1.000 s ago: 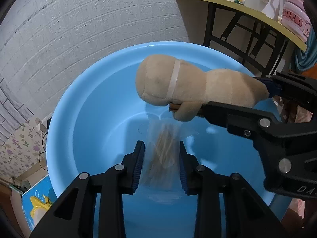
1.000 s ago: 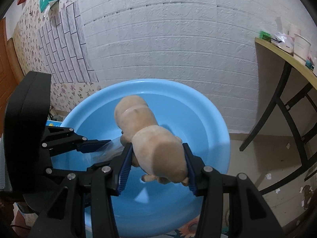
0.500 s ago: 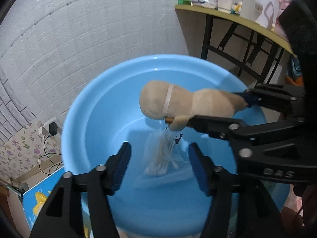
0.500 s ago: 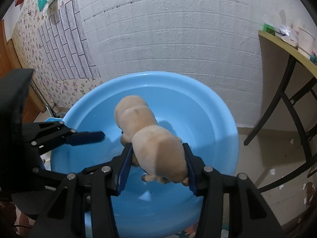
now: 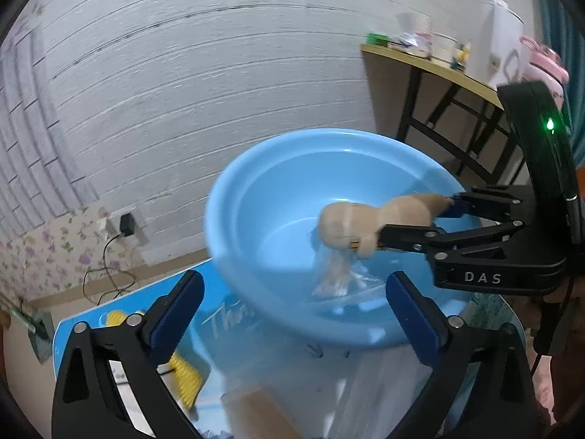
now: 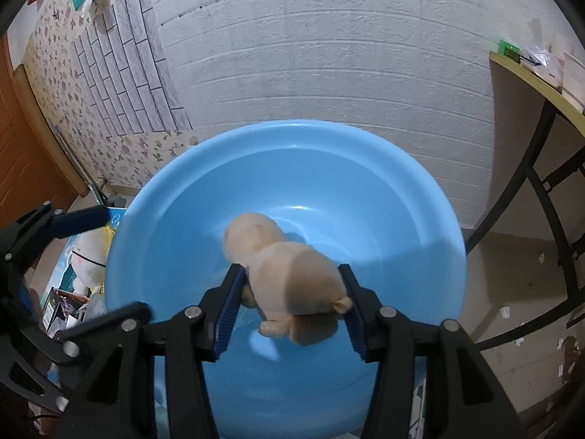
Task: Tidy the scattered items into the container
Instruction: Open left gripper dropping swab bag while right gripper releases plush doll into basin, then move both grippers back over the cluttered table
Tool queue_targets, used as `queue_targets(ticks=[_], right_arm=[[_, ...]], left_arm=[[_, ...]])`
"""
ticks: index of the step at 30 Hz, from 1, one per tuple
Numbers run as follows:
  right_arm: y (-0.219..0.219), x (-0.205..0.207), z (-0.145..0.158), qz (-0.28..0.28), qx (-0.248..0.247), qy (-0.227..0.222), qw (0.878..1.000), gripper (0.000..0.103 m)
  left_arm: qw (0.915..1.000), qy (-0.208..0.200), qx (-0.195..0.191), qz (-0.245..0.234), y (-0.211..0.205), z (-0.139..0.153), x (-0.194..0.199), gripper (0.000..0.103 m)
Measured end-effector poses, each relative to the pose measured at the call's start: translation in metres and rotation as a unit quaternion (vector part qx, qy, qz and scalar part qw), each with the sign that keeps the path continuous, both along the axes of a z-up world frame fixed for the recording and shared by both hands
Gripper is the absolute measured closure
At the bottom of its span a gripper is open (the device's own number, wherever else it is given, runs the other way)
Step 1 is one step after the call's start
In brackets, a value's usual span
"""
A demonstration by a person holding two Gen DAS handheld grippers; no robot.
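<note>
A large blue basin (image 5: pixel 234 183) (image 6: pixel 292 126) stands by the white wall. A clear bag of cotton swabs (image 5: pixel 336 274) lies on its floor. My left gripper (image 5: pixel 294 281) has drawn back outside the near rim; its jaws are opening wide and hold nothing. Over the middle of the basin hangs a tan plush toy (image 5: pixel 351 225) (image 6: pixel 289 274), held by its rear end in my right gripper (image 6: pixel 290 269). Those jaws are starting to ease open, though the pads still touch the toy. One blue-padded left finger (image 6: pixel 84 217) shows at the left in the right wrist view.
The basin sits on a blue printed surface (image 5: pixel 219 314). On it lie a white plush toy (image 6: pixel 87 256), a yellow item (image 5: pixel 182 369) and a clear box (image 5: pixel 263 409). A black-legged side table (image 5: pixel 420 62) (image 6: pixel 530 73) stands to the right. A charger (image 5: pixel 126 223) hangs on the wall.
My left gripper let go of the bag of swabs, which dropped into the basin. It then opened wide and pulled back out over the rim. The right gripper still holds the plush toy in place.
</note>
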State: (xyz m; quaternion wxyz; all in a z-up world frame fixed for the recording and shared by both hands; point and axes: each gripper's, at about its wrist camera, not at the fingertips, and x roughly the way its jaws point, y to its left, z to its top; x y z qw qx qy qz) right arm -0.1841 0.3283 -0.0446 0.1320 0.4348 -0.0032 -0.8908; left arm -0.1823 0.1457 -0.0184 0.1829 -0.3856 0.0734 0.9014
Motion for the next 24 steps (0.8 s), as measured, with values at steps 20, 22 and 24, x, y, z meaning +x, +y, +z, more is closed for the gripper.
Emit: queue_targets(ticks=[20, 22, 24], right_arm=[[0.002, 0.09, 0.064, -0.053, -0.04, 0.145, 0.987, 0.038], [-0.003, 0.103, 0.073, -0.055, -0.048, 0.166, 0.983, 0.038], [-0.01, 0.117, 0.081, -0.055, -0.047, 0.182, 0.981, 0.036]], left_arm=[[0.9929, 0.054, 0.047, 0.095, -0.111, 0.027, 0.085, 0.0], [0.992, 0.061, 0.044, 0.101, -0.122, 0.03, 0.096, 0.0], [0.9913, 0.065, 0.045, 0.105, -0.133, 0.032, 0.109, 0.0]])
